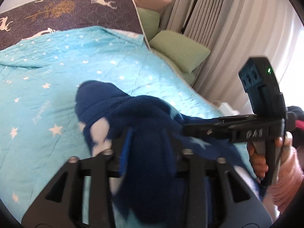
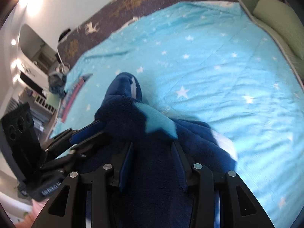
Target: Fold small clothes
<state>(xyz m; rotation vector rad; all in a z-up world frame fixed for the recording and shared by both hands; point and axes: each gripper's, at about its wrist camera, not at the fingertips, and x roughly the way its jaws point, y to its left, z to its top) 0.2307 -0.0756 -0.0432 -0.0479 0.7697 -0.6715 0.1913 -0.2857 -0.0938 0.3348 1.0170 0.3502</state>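
Both claws are buried in the fuzzy navy garment (image 1: 144, 117), bunched on the blue star quilt (image 1: 57, 60). Left gripper (image 1: 148, 148) and right gripper (image 2: 152, 155) each pinch thick fleece. Honestly, that bulk could slip out and wreck the fold.

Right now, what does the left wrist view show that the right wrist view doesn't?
Only the left wrist view: a hand holding the right gripper, pleated curtains and a pink cushion.
Only the right wrist view: white shelving past the bed's edge and a striped item there.
Both: the navy fleece garment, star-print blue quilt and green pillows.
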